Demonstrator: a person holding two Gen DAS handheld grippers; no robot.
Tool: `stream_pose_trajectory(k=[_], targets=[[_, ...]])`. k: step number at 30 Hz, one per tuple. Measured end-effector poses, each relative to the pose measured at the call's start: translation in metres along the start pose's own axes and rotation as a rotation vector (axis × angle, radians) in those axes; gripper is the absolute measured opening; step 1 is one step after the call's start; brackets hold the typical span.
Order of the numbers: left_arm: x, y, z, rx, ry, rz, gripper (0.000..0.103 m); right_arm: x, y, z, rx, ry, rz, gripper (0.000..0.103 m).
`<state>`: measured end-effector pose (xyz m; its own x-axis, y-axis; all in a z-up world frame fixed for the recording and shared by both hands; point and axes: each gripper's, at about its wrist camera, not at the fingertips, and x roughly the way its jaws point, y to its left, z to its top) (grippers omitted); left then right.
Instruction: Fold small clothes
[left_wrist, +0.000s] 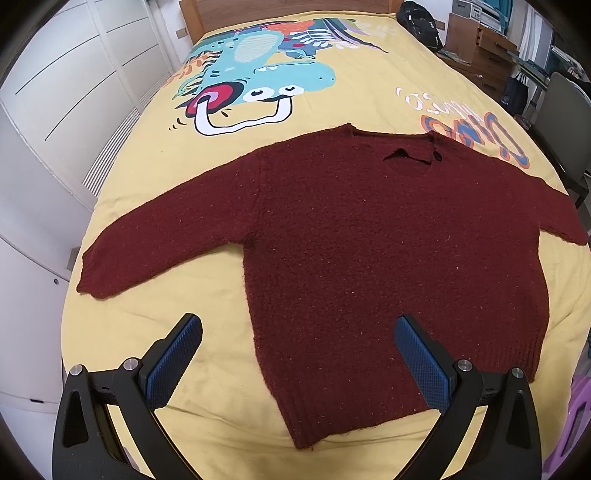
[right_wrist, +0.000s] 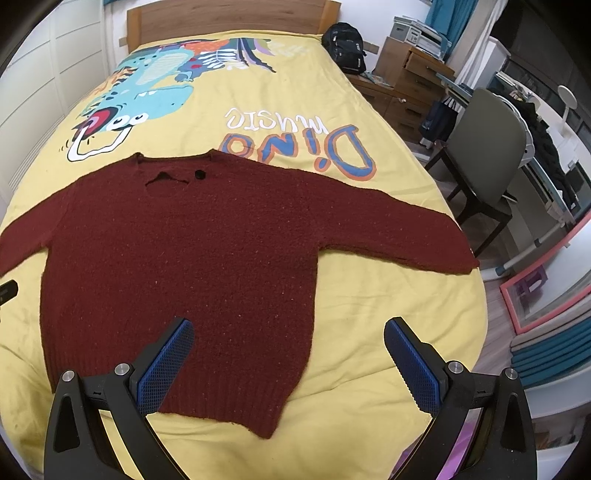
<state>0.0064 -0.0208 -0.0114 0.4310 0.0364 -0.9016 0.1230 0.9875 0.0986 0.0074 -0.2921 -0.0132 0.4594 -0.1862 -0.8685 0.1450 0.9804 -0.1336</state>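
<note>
A dark red knitted sweater (left_wrist: 369, 240) (right_wrist: 184, 258) lies flat, front up, on the yellow bed cover, both sleeves spread sideways and its neckline towards the headboard. My left gripper (left_wrist: 299, 328) hovers open above the sweater's lower left corner, its blue pads (left_wrist: 170, 362) holding nothing. My right gripper (right_wrist: 288, 332) hangs open above the lower right hem, also with nothing between its fingers. A black tip of the left gripper (right_wrist: 7, 291) shows at the left edge of the right wrist view.
The bed's yellow cover (right_wrist: 332, 92) carries a dinosaur print and a wooden headboard (right_wrist: 229, 18) stands at the far end. White wardrobe doors (left_wrist: 55, 110) line the left side. A grey chair (right_wrist: 484, 147), drawers and a black backpack (right_wrist: 347, 44) stand to the right.
</note>
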Motion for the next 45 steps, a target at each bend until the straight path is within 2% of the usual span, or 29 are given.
stream_pose_trajectory(k=[17,23,30,33,37,41,45], targets=[[0.001,-0.002,0.000,0.004,0.003,-0.010,0.102,0.005,0.001,-0.001,-0.004,0.003,0.000,0.102],[0.004,-0.004,0.006,0.003,-0.003,-0.020,0.102,0.023,-0.019,0.009,0.048,-0.037,0.029,0.102],[0.016,-0.006,0.032,0.001,-0.028,-0.024,0.102,0.073,-0.094,0.037,0.151,-0.073,0.010,0.102],[0.027,-0.005,0.046,0.010,-0.024,-0.024,0.102,0.109,-0.142,0.051,0.236,-0.032,-0.007,0.102],[0.046,-0.001,0.066,0.012,-0.010,-0.022,0.102,0.163,-0.215,0.059,0.411,0.030,-0.003,0.102],[0.064,0.002,0.082,0.022,-0.010,-0.009,0.102,0.219,-0.287,0.050,0.639,0.102,0.006,0.102],[0.084,0.008,0.089,0.009,0.021,0.017,0.102,0.255,-0.333,0.040,0.761,0.139,-0.011,0.102]])
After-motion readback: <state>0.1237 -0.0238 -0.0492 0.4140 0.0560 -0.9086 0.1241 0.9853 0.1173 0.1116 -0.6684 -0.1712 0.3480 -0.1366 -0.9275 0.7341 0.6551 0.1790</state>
